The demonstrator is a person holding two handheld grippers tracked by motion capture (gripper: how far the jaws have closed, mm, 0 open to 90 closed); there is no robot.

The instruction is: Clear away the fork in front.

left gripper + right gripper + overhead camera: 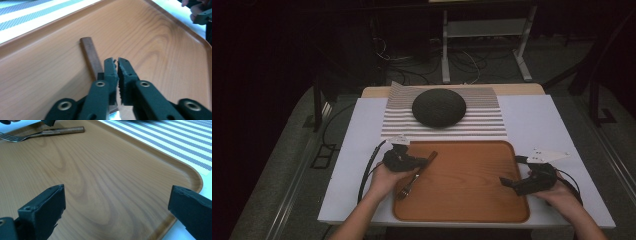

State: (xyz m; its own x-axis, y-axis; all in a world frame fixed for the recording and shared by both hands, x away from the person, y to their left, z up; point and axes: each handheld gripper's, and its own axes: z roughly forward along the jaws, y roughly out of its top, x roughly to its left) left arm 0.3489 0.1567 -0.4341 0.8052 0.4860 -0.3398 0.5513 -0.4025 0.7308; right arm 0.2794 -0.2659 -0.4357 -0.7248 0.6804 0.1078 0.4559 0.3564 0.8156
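Note:
A fork with a brown wooden handle [414, 177] lies aslant on the left part of the wooden tray [472, 185]. My left gripper [424, 161] hovers just over the handle, jaws shut together. In the left gripper view the handle [89, 52] runs under the left jaw of my left gripper [117, 61], and nothing sits between the pads. My right gripper [504, 182] rests at the tray's right edge, pointing left. Its jaws stand wide open over bare tray [100, 177], with the right gripper [117, 188] empty. The fork [50, 132] lies far off.
A dark dome-shaped object [438, 107] sits on a striped placemat [477, 125] behind the tray. A white cover [532, 125] spreads over the table. Cables trail from both grippers. Dark floor, wires and a metal stand [484, 45] lie beyond the table's far edge.

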